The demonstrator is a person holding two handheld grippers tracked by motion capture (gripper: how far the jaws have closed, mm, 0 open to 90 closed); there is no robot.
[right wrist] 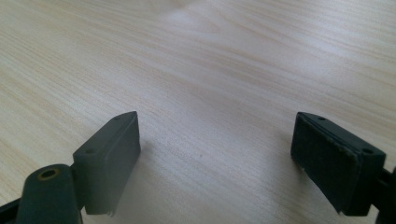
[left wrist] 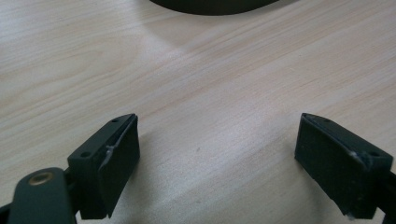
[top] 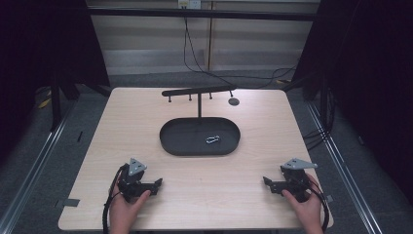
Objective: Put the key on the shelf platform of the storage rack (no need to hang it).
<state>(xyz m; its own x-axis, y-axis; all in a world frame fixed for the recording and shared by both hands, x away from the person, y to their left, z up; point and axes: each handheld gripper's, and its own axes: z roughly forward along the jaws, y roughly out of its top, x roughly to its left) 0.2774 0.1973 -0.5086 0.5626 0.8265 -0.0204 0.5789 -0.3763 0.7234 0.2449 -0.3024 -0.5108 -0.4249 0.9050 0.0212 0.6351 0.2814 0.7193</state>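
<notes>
A black oval tray (top: 171, 141) lies in the middle of the wooden table, and a small silver carabiner clip (top: 213, 140) rests inside it. Behind the tray stands a black rack (top: 198, 91) with a horizontal bar and several short pegs. My left gripper (top: 157, 184) rests on the table near the front left, held by a hand, open and empty (left wrist: 217, 154). My right gripper (top: 266, 182) sits near the front right, also hand-held, open with nothing between its jaws (right wrist: 215, 151). The tray's edge (left wrist: 212, 5) shows at the top of the left gripper view.
A small dark round disc (top: 234, 101) lies on the table to the right of the rack. Cables (top: 195, 58) trail on the floor behind the table. Metal rails (top: 39, 156) run along both sides of the table.
</notes>
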